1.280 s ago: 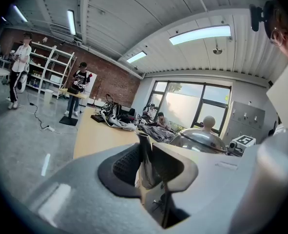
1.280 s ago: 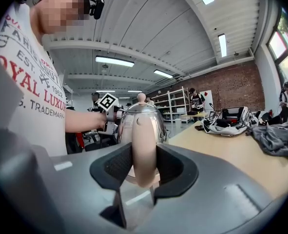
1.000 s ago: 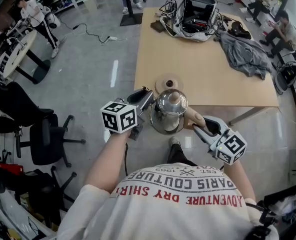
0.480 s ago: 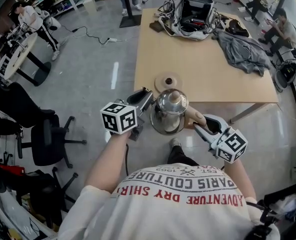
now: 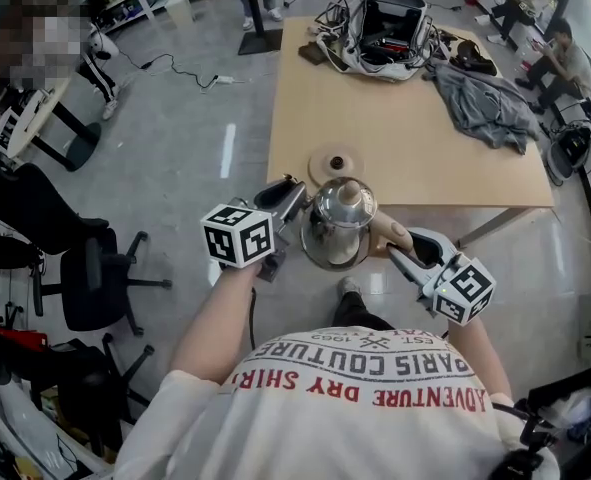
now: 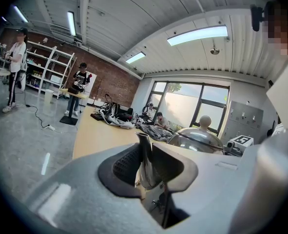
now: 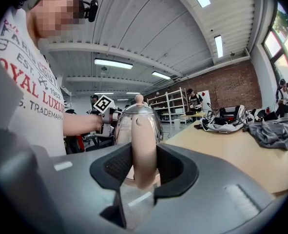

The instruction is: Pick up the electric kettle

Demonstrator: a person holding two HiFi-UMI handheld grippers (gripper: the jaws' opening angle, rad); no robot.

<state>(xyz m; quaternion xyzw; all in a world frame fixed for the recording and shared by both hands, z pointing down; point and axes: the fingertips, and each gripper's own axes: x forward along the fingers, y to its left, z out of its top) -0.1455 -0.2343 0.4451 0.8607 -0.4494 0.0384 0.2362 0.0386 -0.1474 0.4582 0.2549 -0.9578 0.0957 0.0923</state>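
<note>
A shiny steel electric kettle (image 5: 338, 226) with a beige knob and a beige handle (image 7: 144, 150) hangs in the air just off the table's near edge, held between both grippers. My left gripper (image 5: 295, 201) is shut on its spout (image 6: 144, 155), which stands upright between the dark pads. My right gripper (image 5: 397, 248) is shut on the handle from the other side. In the left gripper view the kettle's domed lid (image 6: 197, 136) shows to the right. The kettle's round base (image 5: 335, 162) lies on the table beyond it.
The wooden table (image 5: 395, 118) carries a grey cloth (image 5: 490, 103) and an open bag with cables (image 5: 385, 33) at its far end. A black office chair (image 5: 95, 278) stands on the grey floor at left. People stand and sit in the background.
</note>
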